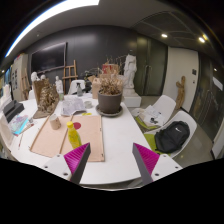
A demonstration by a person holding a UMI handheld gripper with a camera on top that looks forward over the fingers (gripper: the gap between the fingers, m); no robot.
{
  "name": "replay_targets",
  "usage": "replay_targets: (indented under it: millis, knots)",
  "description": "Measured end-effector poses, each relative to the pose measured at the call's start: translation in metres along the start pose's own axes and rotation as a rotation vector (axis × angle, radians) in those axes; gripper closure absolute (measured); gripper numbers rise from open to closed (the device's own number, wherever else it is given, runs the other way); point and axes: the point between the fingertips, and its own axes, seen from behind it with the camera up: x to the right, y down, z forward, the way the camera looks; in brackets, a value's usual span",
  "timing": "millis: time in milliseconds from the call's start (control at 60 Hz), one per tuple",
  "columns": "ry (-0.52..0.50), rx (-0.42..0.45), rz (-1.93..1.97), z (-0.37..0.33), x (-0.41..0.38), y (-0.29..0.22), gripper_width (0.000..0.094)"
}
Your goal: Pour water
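Observation:
My gripper (112,156) is open and empty, held above the near edge of a white table (115,135). Its magenta pads (78,160) flank bare tabletop. A yellow-green container (73,135) stands on the table just ahead of the left finger. A small pink cup (56,122) stands beyond it, to the left. A potted plant (110,97) in a dark pot stands near the table's far end, well beyond the fingers.
Two pale wooden boards (49,138) (91,135) lie on the left half of the table. Crumpled white paper (75,105) lies by the pot. White chairs stand at the right, one holding a black bag (172,138). A white statue (130,70) stands behind.

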Motion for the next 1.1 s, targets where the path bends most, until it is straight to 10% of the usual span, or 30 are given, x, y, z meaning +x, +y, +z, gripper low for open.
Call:
replay_targets:
  millis: [650,883,1100]
  knots:
    - [-0.1,0.096,0.013,0.224,-0.187,0.08,0.0092]
    - [-0.07,0.135,0.019,0.278,-0.198,0.077,0.0442]
    - [-0.045,0.105,0.039,0.29,-0.196,0.074,0.0566]
